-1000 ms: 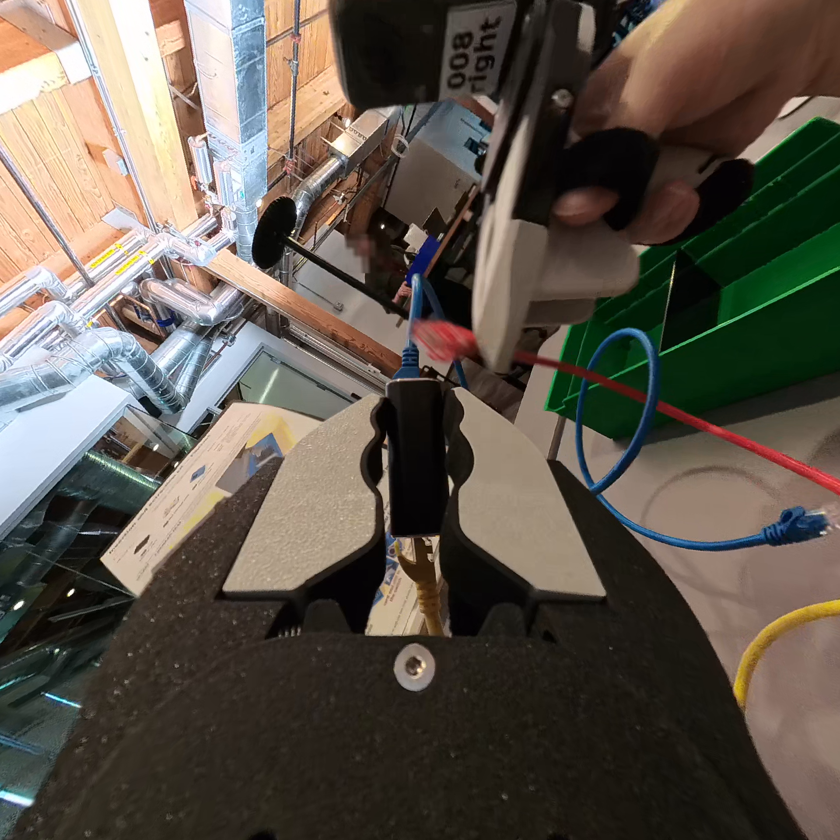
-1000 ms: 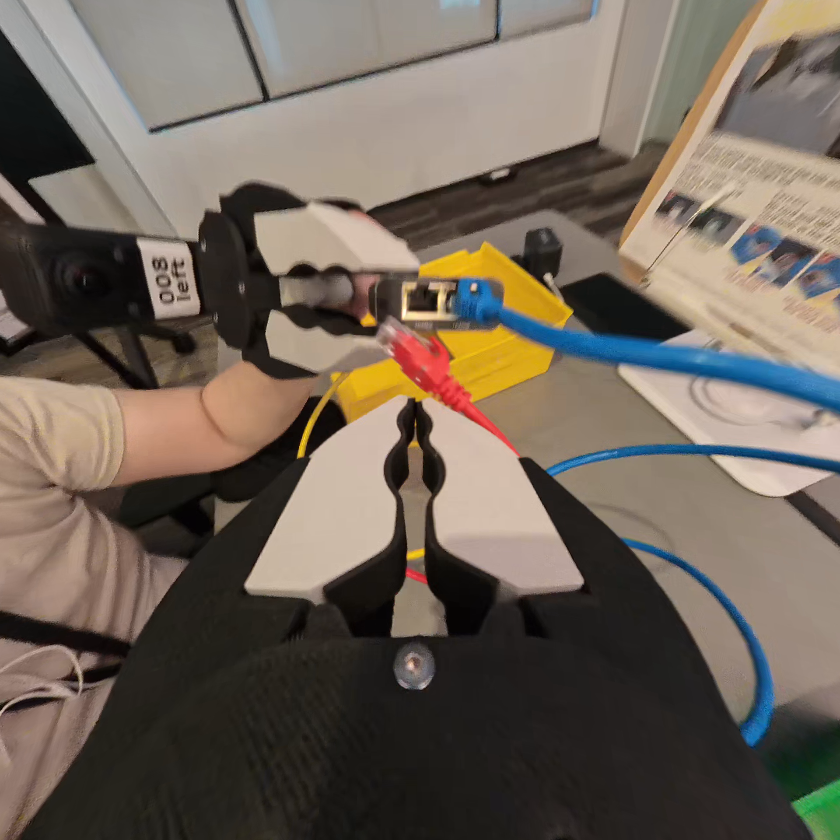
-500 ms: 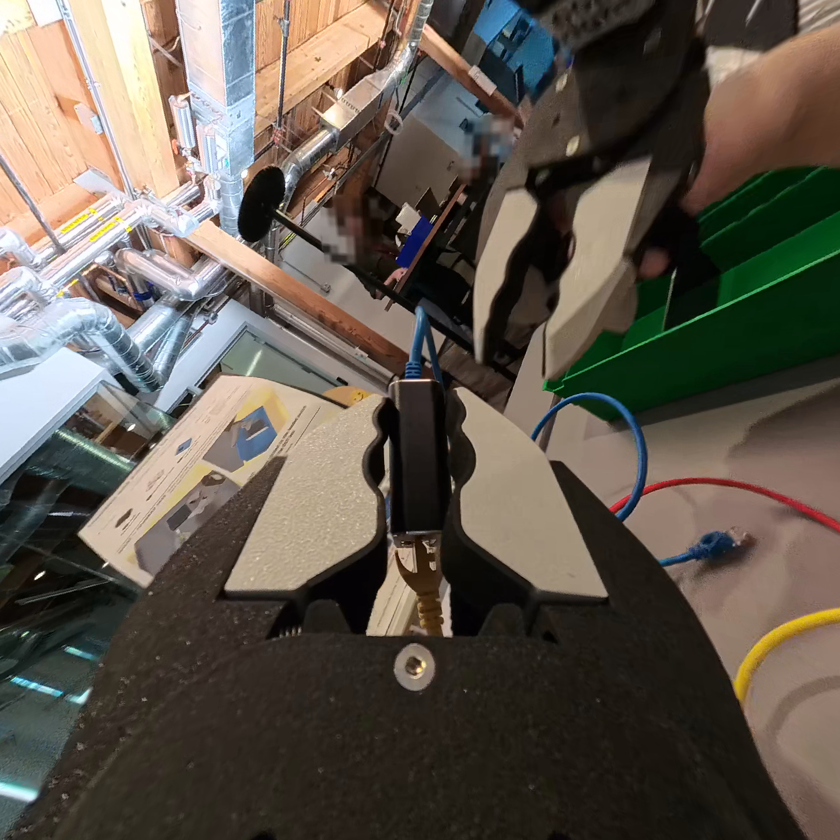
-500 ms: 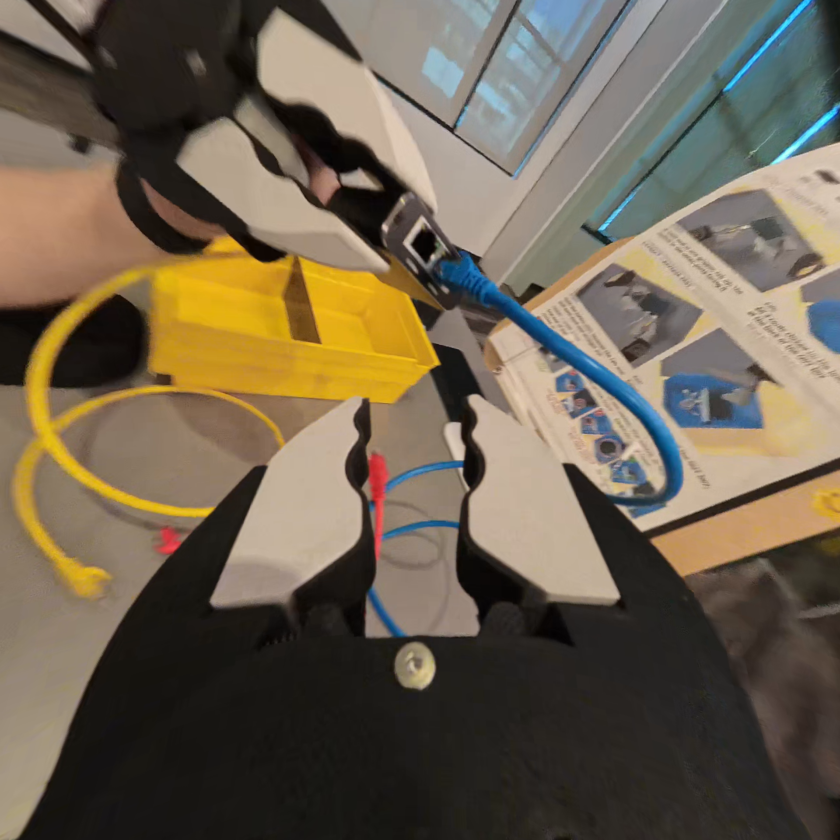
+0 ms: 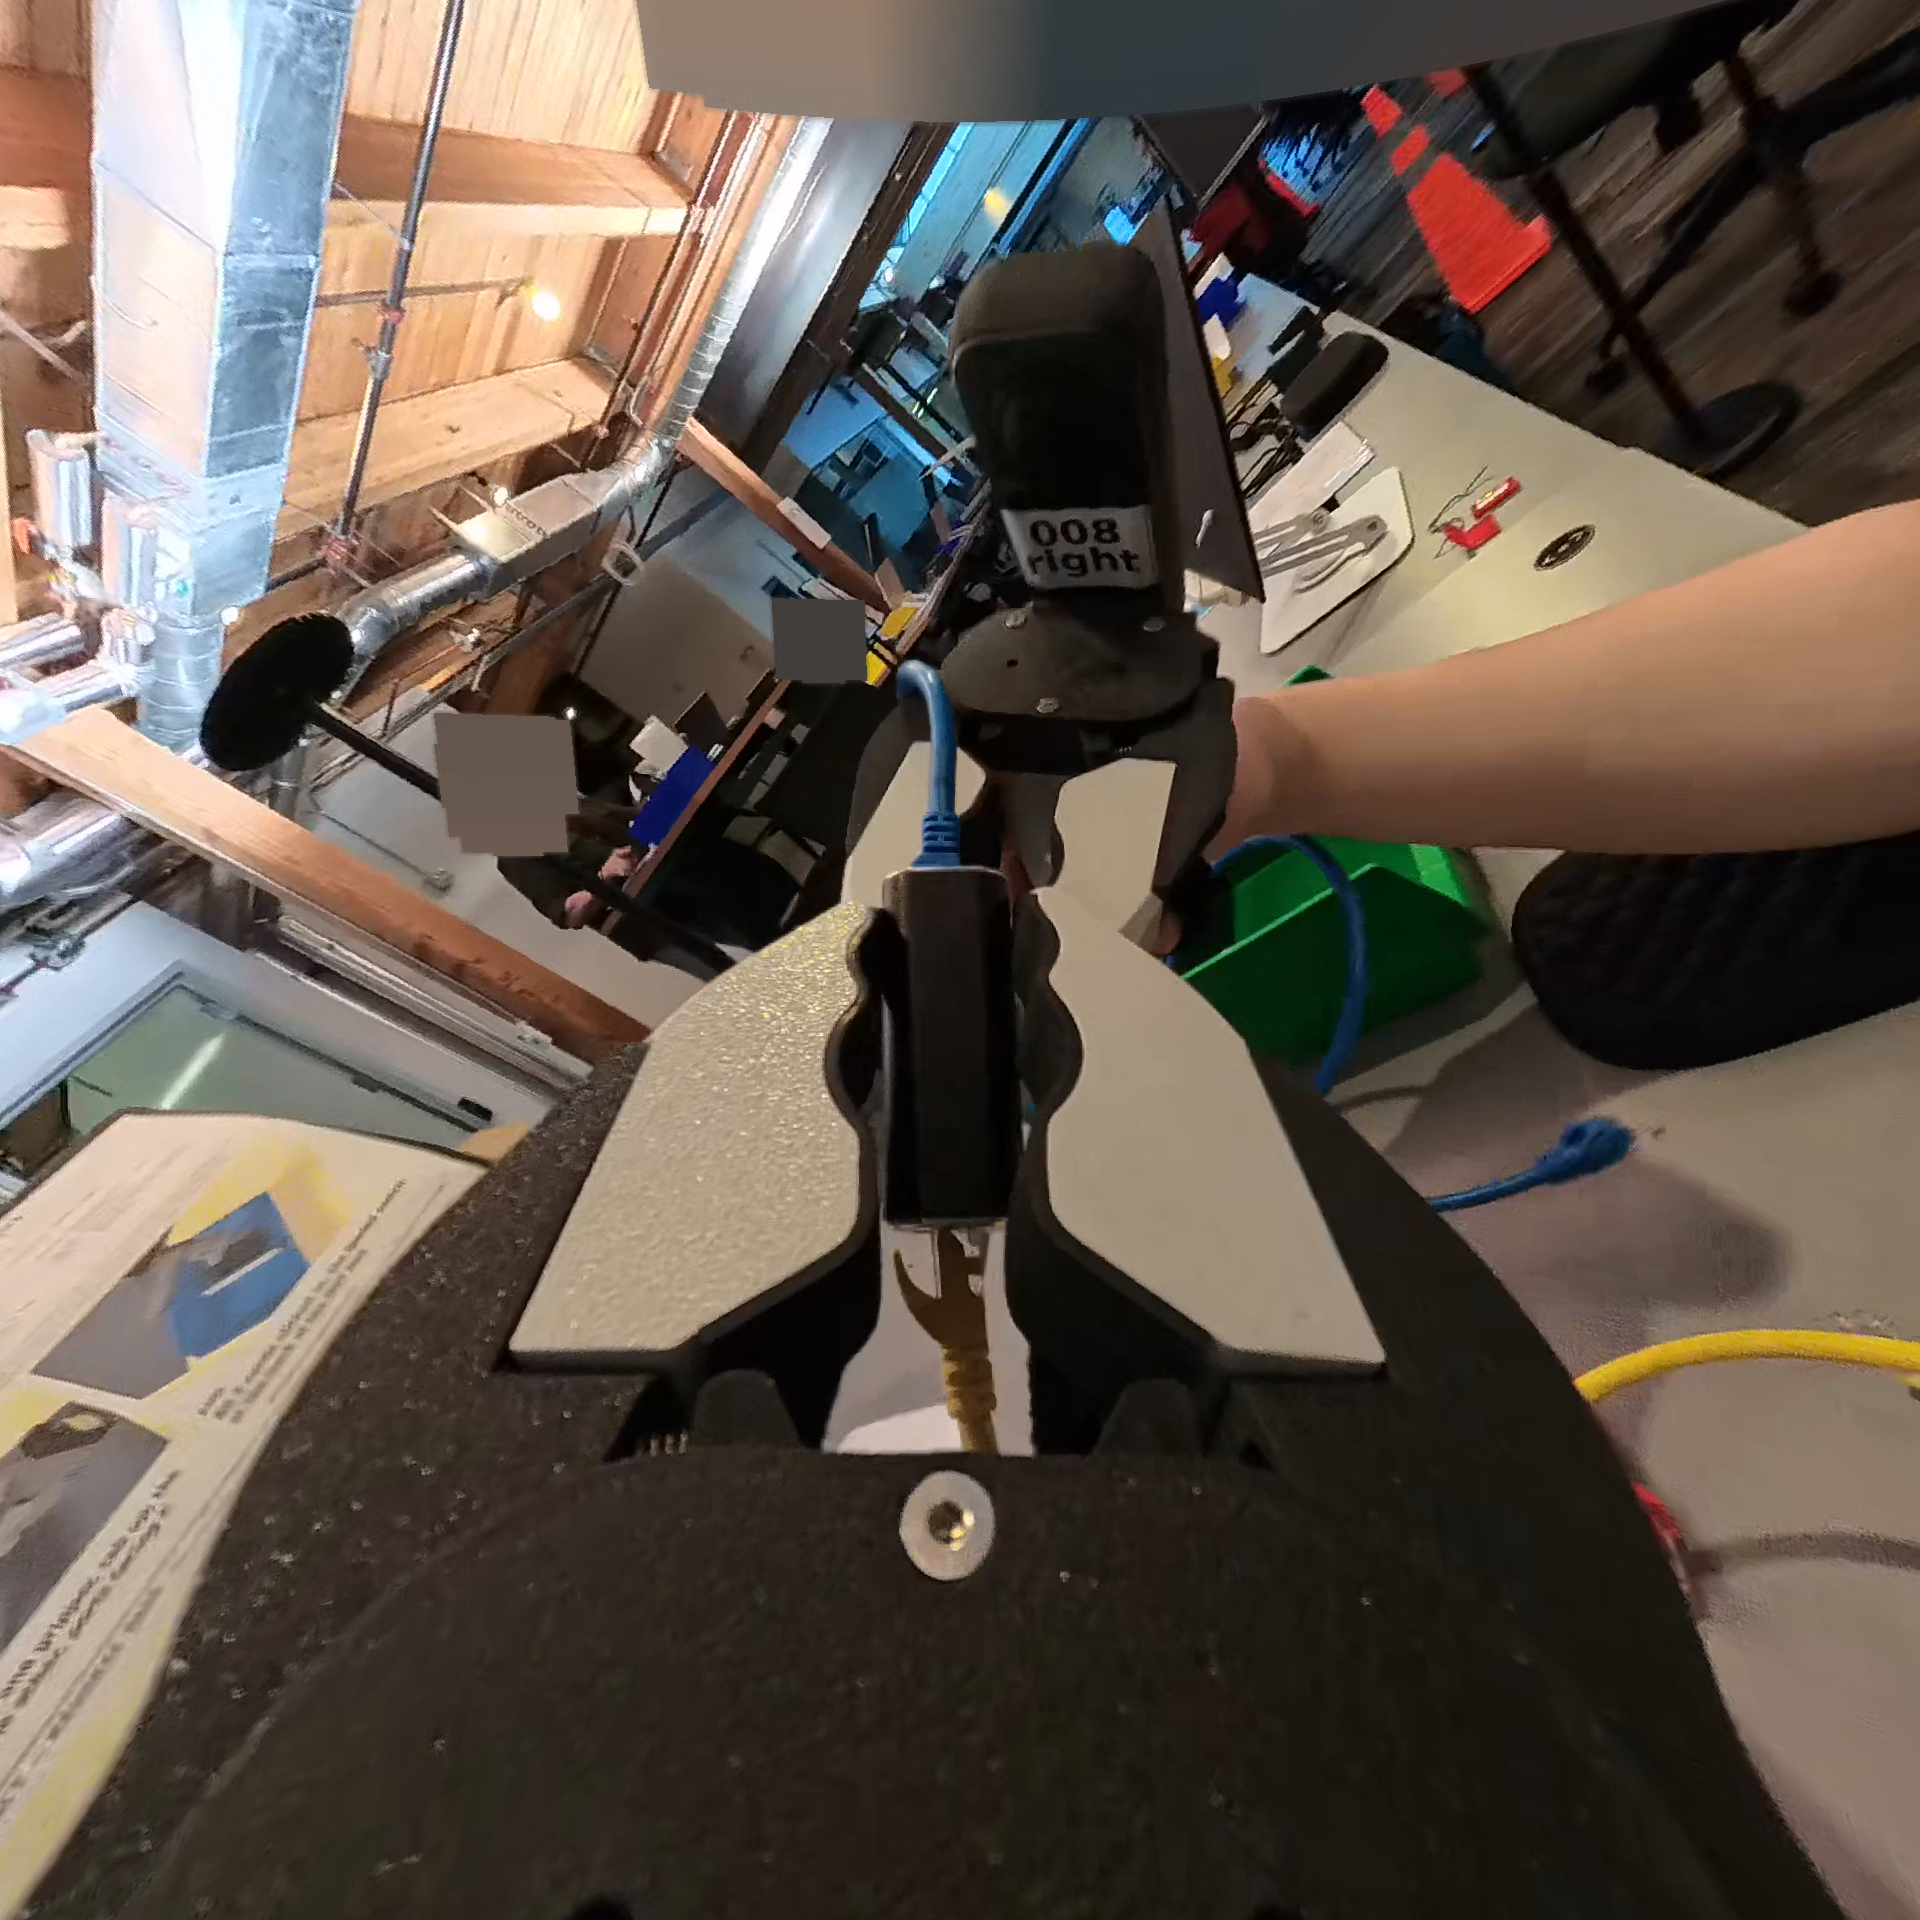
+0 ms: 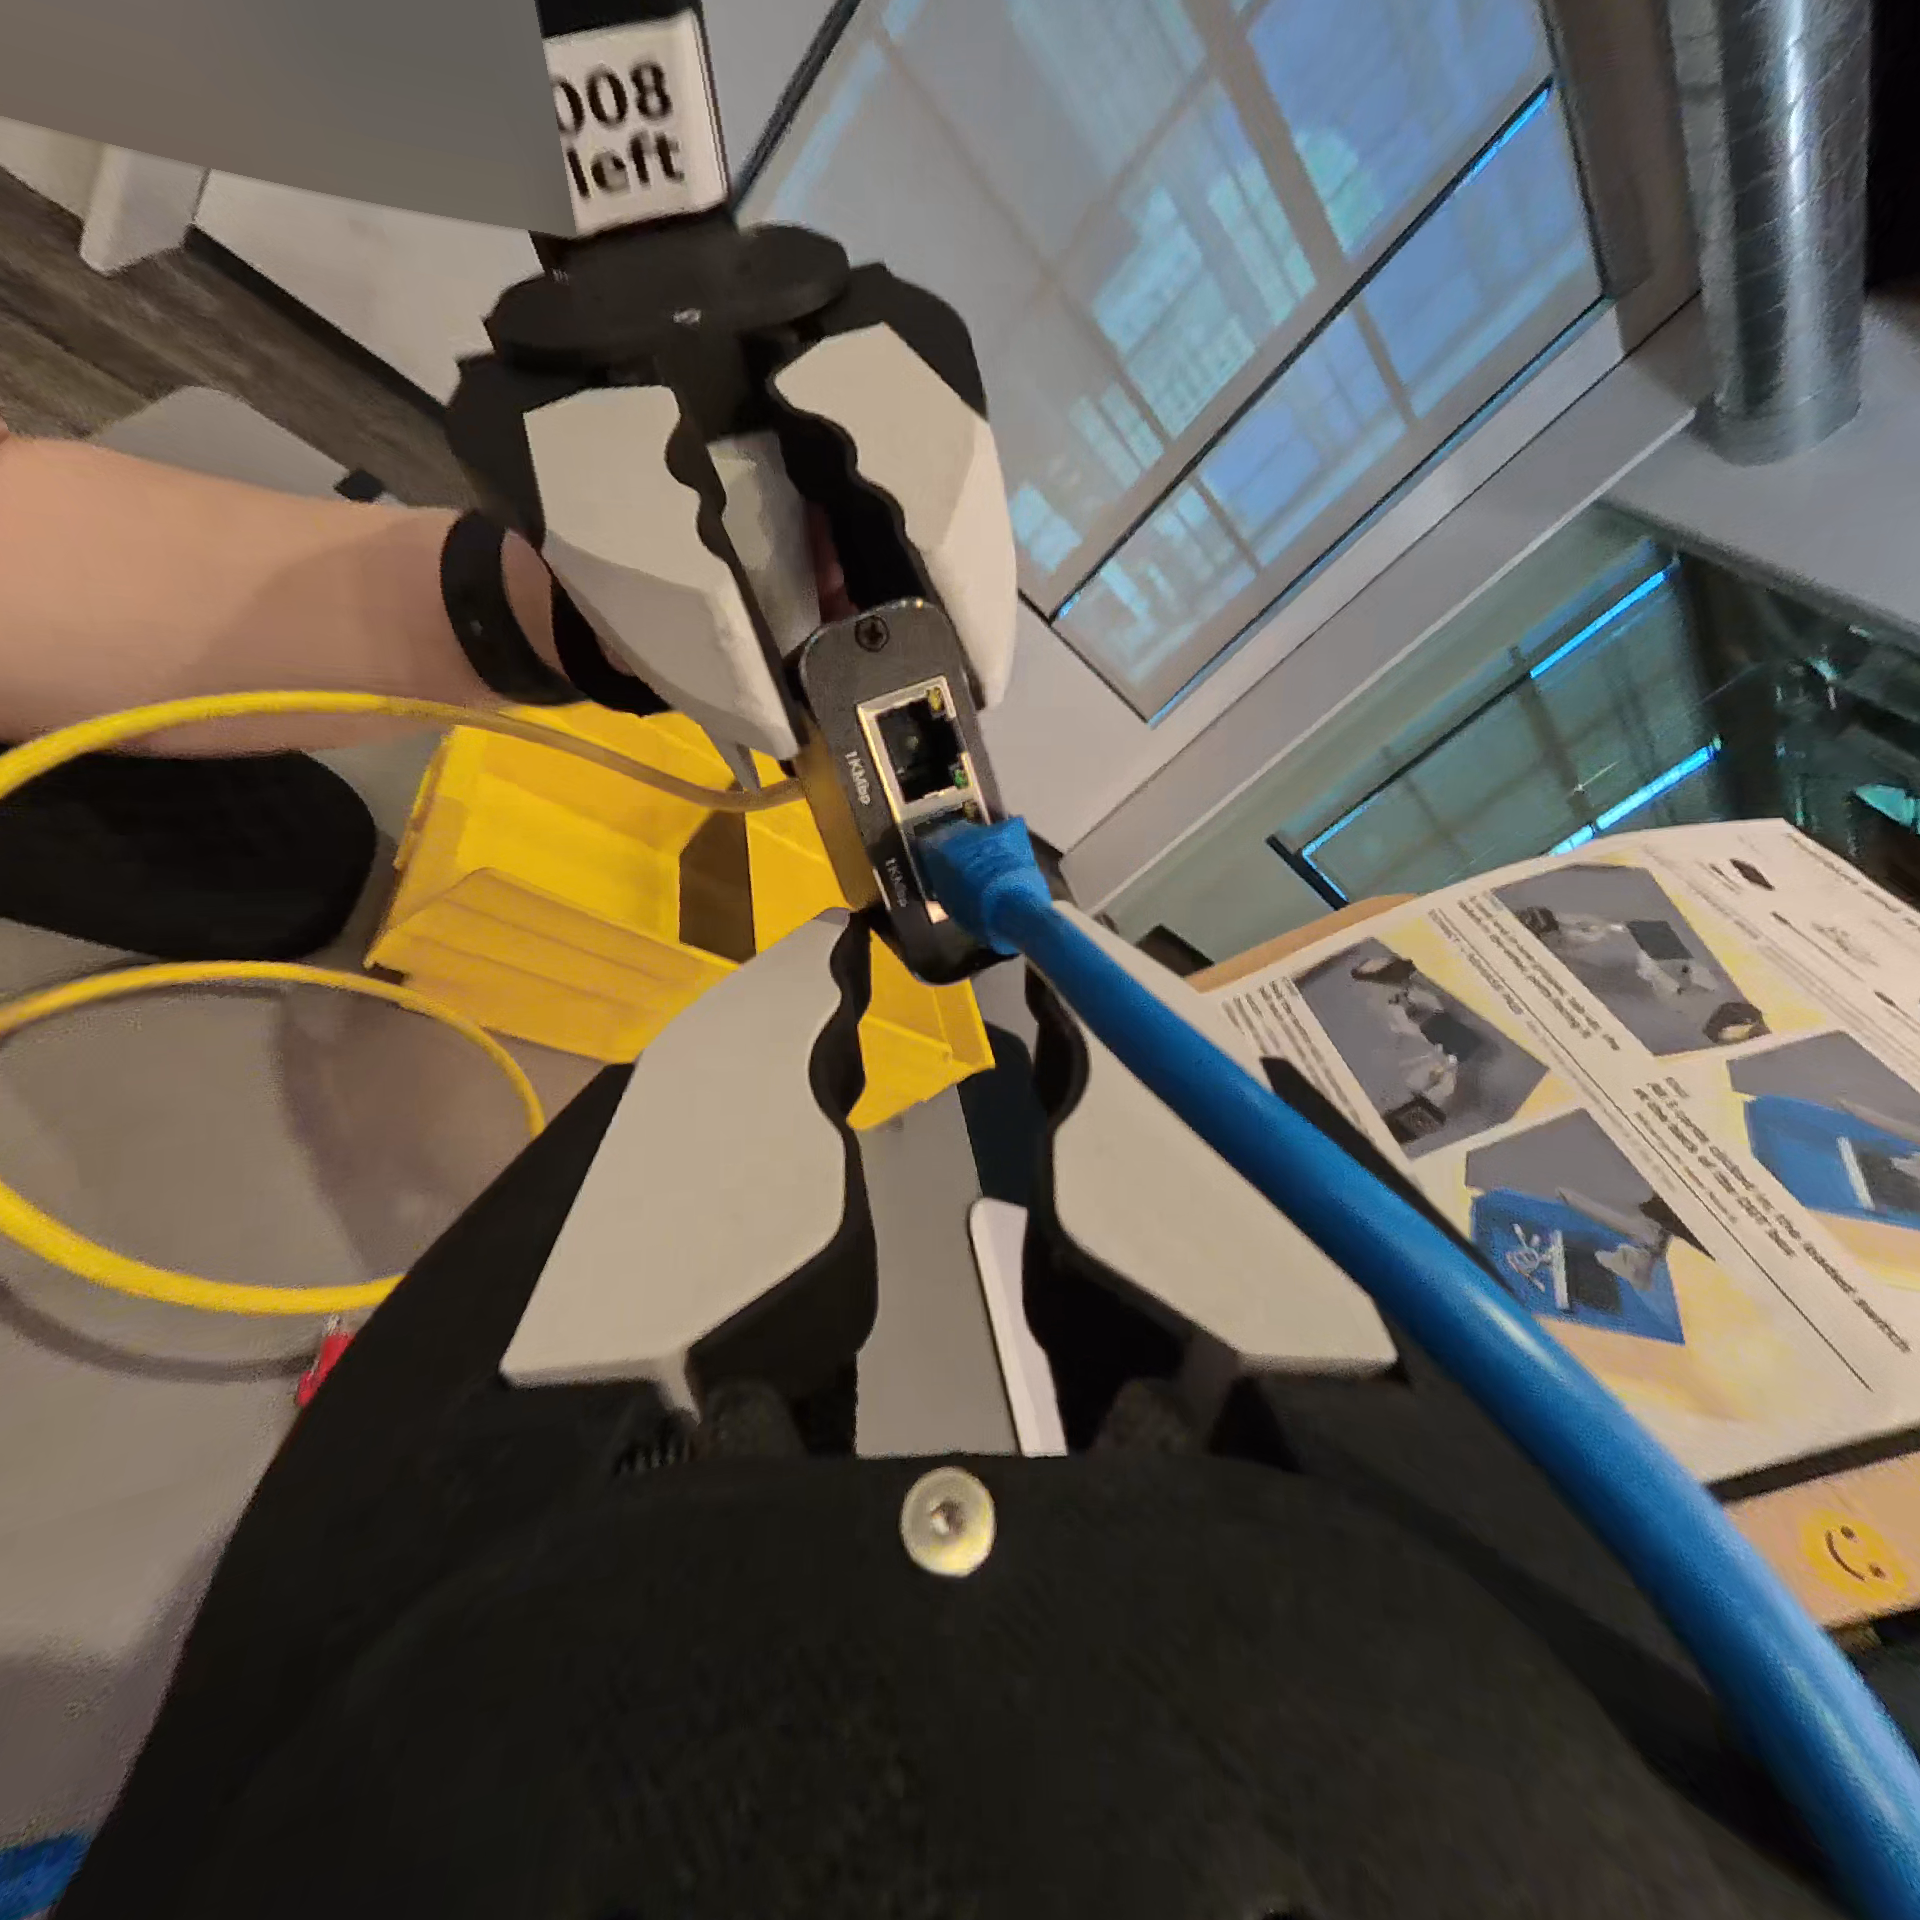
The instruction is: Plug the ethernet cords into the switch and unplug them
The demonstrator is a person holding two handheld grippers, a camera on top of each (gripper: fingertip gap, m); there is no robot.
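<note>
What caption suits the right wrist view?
Open hand-held gripper nears the switch, blue cord plugged in, upper port empty.

An open workshop-office: exposed ducts [image 5: 208,312], timber ceiling [image 5: 499,156], cluttered worktables [image 5: 1455,499], parts bins [image 6: 582,883].

A white sticker [image 5: 1081,548] with black numbers and a word is on the black body of the right gripper [image 5: 1107,894]. A second white sticker [image 6: 623,135] like it is on the left gripper [image 6: 883,686]. The switch [image 6: 831,665] has tiny white print beside each of its two holes. The poster [image 6: 1662,1091] has many lines of small black print between its pictures. A yellow smiley face [image 6: 1844,1555] is on the brown cardboard [image 6: 1766,1527] under it.
</note>
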